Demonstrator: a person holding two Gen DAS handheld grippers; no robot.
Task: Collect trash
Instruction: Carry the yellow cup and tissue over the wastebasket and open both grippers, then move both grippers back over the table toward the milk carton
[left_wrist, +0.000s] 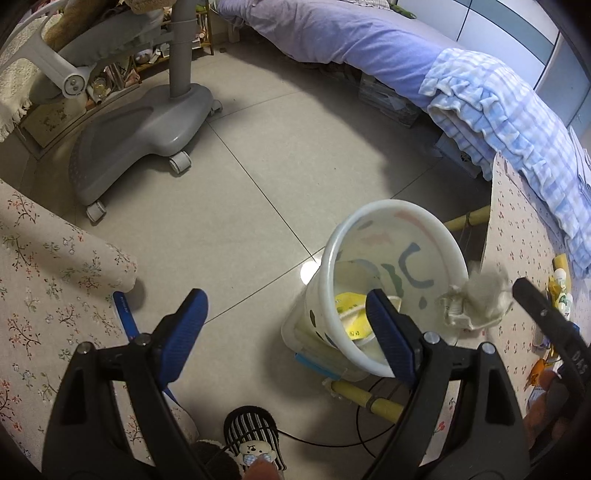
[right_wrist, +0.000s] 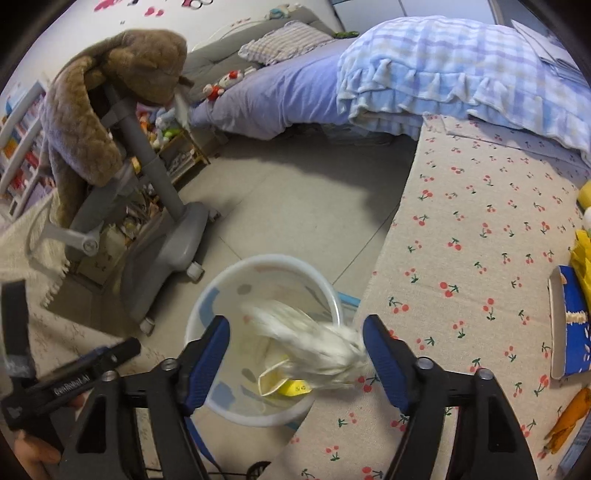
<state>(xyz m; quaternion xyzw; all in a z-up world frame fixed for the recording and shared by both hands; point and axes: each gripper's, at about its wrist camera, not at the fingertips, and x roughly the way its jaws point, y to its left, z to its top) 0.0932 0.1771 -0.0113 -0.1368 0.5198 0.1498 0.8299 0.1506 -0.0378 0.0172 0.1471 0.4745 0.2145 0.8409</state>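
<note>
The left gripper (left_wrist: 286, 325) is held with jaws spread wide. The right gripper (right_wrist: 295, 350) is likewise held open, angled downward.

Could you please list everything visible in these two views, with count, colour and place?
round plastic waste bin: one, white with pastel patches, on the floor beside the cherry-print surface
crumpled paper tissue: one, white, blurred, above the bin's opening
yellow-and-white wrappers: a few, inside the bin
rolling chair base: one, grey, on the tiled floor
plush toy: one, brown, draped over the chair
checked ruffled blanket: one, blue and white, on the purple bed
cherry-print cloth surface: one, beige, right of the bin
striped slipper: one, black and white, on the floor
left tongs: black with blue pads, open
right tongs: same, open
</note>
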